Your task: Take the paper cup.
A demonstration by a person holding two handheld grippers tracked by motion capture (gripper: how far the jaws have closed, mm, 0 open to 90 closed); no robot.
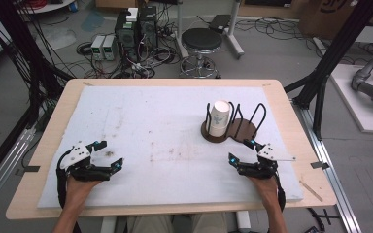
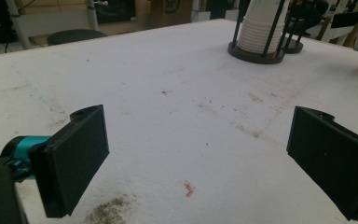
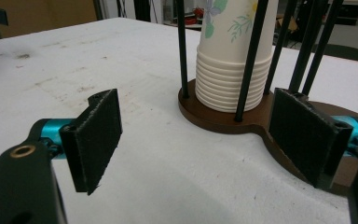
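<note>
Both grippers spread, nothing held, cup stack in its rack.

Right gripper (image 1: 240, 151) is seen with jaws apart, just in front of the brown rack base (image 3: 223, 119); the upside-down paper cup stack (image 3: 233, 70) is kept between black rods. Left gripper (image 1: 110, 153) is held wide open, well apart, over the white foam mat (image 1: 150, 126).

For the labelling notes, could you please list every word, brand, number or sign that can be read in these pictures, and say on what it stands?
No text can be read for certain.
Cardboard box on the floor: dark printed marks, cut off and too blurred to read.
Cardboard box in the left gripper view: a dark print, too blurred to read.
Stack of paper cups in the wire rack: a flower and leaf print, no words.
</note>
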